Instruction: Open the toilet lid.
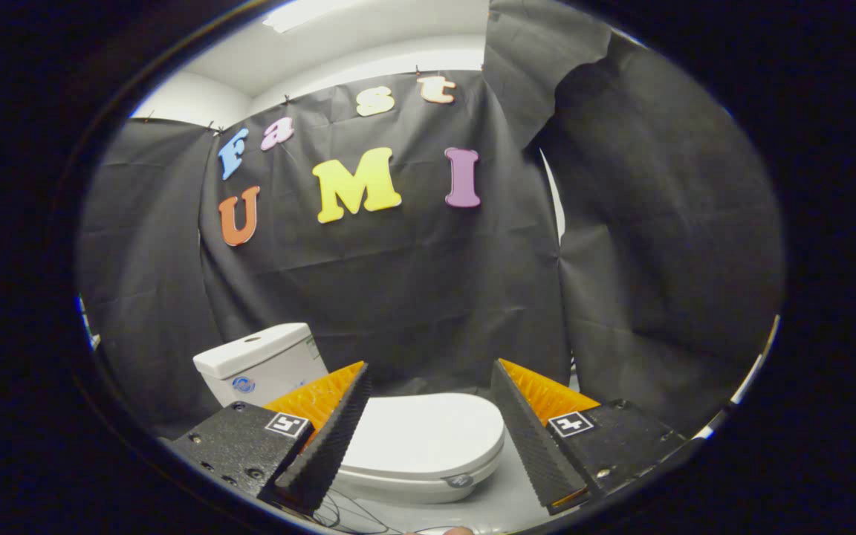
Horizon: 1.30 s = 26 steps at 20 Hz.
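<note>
A white toilet stands low against the black cloth wall. Its lid (424, 435) lies flat and closed over the bowl, and its front edge points right toward the far finger. The white cistern (261, 364) rises behind my left finger. My gripper (432, 379) is open and hovers above the lid, holding nothing. The lid shows in the gap between the fingers. Both fingers (324, 438) are black with orange backs, and each carries a small square marker. They are apart from the lid.
Black cloth hangs close behind and to the right of the toilet. A pale floor (502, 505) shows under the bowl's front, with thin dark cables (346, 513) lying on it near the left finger. White wall and ceiling show above the cloth.
</note>
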Each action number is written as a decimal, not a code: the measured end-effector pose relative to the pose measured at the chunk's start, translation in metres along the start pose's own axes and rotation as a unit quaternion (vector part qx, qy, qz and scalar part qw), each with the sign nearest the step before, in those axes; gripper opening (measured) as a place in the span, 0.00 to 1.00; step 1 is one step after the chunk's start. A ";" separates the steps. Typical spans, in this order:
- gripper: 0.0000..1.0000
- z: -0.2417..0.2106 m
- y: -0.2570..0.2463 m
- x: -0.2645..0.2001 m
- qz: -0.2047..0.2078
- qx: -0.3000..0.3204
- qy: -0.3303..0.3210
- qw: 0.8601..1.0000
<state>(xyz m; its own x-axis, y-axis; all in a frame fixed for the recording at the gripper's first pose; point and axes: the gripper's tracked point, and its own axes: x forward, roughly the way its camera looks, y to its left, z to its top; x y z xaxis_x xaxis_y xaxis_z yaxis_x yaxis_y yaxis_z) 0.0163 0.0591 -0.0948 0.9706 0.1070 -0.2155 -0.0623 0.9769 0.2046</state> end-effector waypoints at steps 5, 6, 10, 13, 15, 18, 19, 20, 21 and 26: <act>1.00 -0.038 -0.004 0.013 0.004 0.044 0.048 0.998; 1.00 -0.047 -0.005 0.016 0.004 0.055 0.060 0.997; 1.00 -0.086 -0.007 0.027 0.005 0.090 0.106 0.990; 1.00 -0.117 -0.012 0.034 0.004 0.129 0.146 0.981; 1.00 -0.137 -0.012 0.040 0.010 0.158 0.173 0.972; 1.00 -0.163 -0.019 0.050 0.006 0.193 0.200 0.961; 1.00 -0.171 -0.021 0.052 0.003 0.203 0.206 0.957; 1.00 -0.180 -0.023 0.055 0.004 0.216 0.212 0.953; 1.00 -0.189 -0.024 0.058 0.005 0.228 0.221 0.948; 1.00 -0.224 -0.024 0.067 0.010 0.273 0.258 0.927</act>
<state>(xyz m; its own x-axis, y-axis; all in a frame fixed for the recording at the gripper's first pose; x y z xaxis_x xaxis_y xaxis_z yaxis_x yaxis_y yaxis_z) 0.0311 0.0840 -0.3286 0.7220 0.3356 -0.6051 0.1840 0.7500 0.6354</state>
